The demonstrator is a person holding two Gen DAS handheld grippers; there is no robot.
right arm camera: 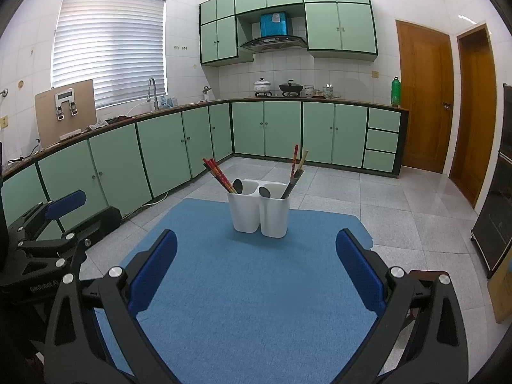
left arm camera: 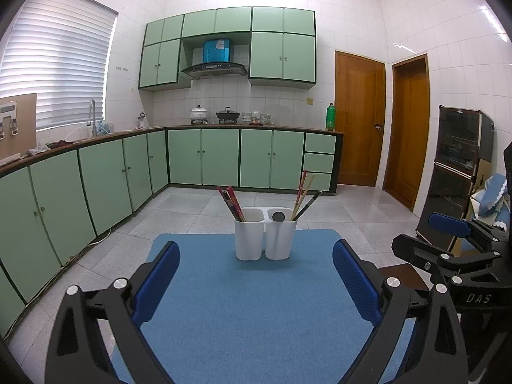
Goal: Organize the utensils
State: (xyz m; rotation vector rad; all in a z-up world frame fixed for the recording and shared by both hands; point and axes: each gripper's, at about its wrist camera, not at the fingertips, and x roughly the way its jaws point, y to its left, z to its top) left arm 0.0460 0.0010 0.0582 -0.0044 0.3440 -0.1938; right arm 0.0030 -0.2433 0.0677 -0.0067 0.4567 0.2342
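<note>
While both grippers are hovering over the blue mat (left arm camera: pixel 249 304), the white two-compartment holder (left arm camera: pixel 265 236) is standing upright near the mat's far edge. The left gripper (left arm camera: pixel 256 284) is gaping wide with nothing between its blue pads, and the right gripper (right arm camera: pixel 256 268) is likewise spread and empty. Red chopsticks (left arm camera: pixel 232 203) are leaning out of the holder's left compartment. Mixed chopsticks (left arm camera: pixel 304 196), red, pale and dark, are leaning out of the right one. In the right wrist view, a dark spoon (right arm camera: pixel 238 186) is resting in the left compartment and another spoon (right arm camera: pixel 264 192) in the right.
</note>
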